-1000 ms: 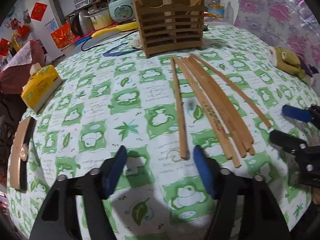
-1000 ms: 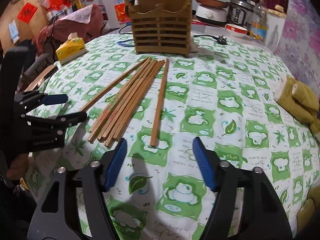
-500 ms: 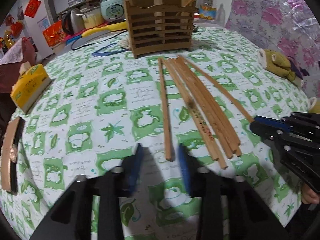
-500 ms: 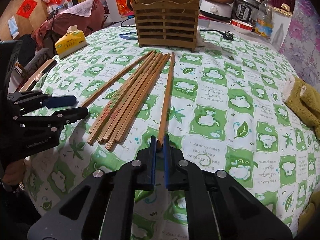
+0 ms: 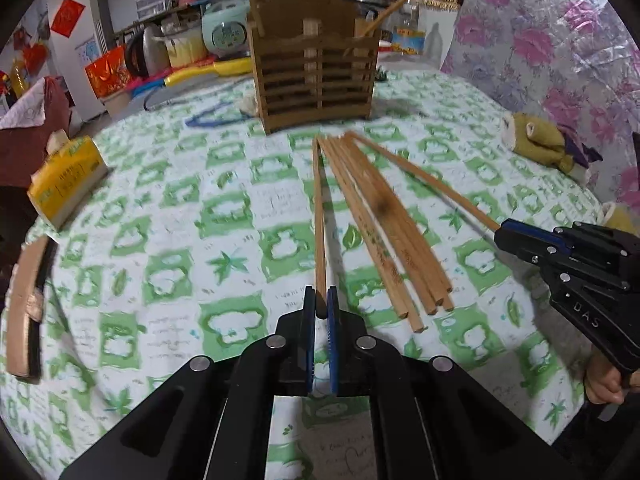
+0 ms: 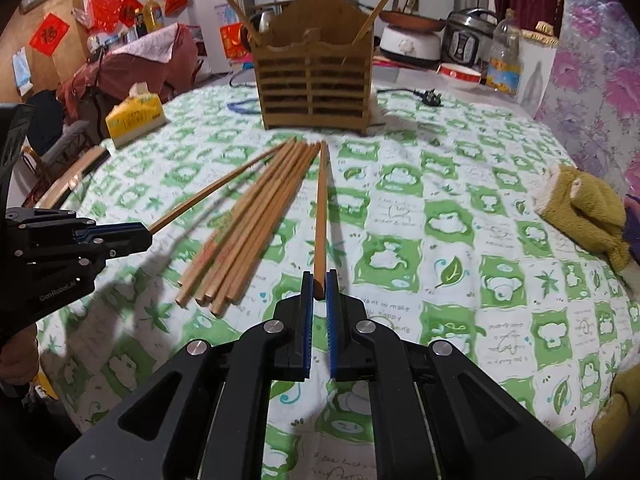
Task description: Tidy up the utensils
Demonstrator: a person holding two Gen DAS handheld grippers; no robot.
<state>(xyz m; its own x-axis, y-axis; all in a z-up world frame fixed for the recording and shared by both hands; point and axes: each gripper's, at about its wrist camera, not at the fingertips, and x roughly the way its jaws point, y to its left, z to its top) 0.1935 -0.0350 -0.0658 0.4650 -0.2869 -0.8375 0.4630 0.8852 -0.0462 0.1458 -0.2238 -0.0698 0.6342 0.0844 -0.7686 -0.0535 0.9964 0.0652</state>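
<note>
Several wooden chopsticks (image 5: 384,224) lie fanned on the green-patterned tablecloth in front of a brown slatted utensil holder (image 5: 316,76), which has a few sticks in it. My left gripper (image 5: 320,304) is shut on the near end of the leftmost chopstick (image 5: 319,216). My right gripper (image 6: 319,286) is shut on the near end of the rightmost chopstick (image 6: 321,208). The bundle (image 6: 248,224) and the holder (image 6: 316,80) also show in the right wrist view. Each gripper shows in the other's view, the right one (image 5: 504,236) and the left one (image 6: 140,234), each at a stick's end.
A yellow tissue pack (image 5: 66,182) lies at the left, a flat brown case (image 5: 24,308) at the table's left edge. A stuffed toy (image 6: 584,208) lies at the right. Kitchen appliances (image 6: 460,40) and a cable with plug (image 6: 428,98) stand behind the holder.
Both grippers moved forward to the chopstick ends and closed. The right one shut on its stick first, the left one after it.
</note>
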